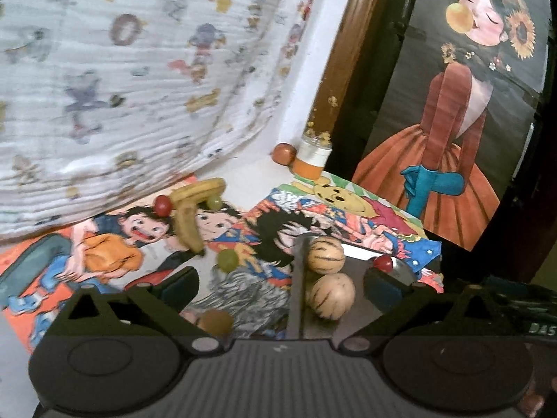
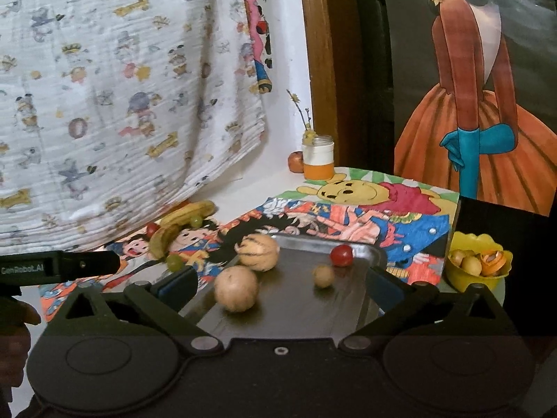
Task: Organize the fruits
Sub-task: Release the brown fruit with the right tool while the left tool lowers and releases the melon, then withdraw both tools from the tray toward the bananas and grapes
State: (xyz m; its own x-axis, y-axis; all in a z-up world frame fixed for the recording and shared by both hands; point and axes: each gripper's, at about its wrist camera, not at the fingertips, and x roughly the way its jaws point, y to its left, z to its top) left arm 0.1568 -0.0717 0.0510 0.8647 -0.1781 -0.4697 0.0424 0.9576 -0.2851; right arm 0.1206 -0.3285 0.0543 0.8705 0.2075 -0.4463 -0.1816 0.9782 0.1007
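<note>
A metal tray (image 2: pixel 362 247) holds two striped pale melons (image 2: pixel 258 252) (image 2: pixel 236 288), a red cherry tomato (image 2: pixel 341 255) and a small tan fruit (image 2: pixel 323 276). In the left wrist view the melons (image 1: pixel 326 255) (image 1: pixel 331 296) and tomato (image 1: pixel 383 263) lie on the tray (image 1: pixel 296 289). Bananas (image 1: pixel 189 209), a green grape (image 1: pixel 228 260), a red fruit (image 1: pixel 162 204) and a second grape (image 1: pixel 214 202) lie on the cartoon mat (image 1: pixel 104 244). A brown fruit (image 1: pixel 216 322) sits near my left gripper (image 1: pixel 280 287), which is open and empty. My right gripper (image 2: pixel 278 285) is open over the tray.
A jar with orange base (image 2: pixel 318 160) and an apple (image 2: pixel 296 162) stand at the back corner. A yellow bowl (image 2: pixel 478 264) with small fruits sits right of the mat. A patterned cloth (image 2: pixel 122 87) hangs on the left. The left gripper's body (image 2: pixel 59 266) reaches in from the left.
</note>
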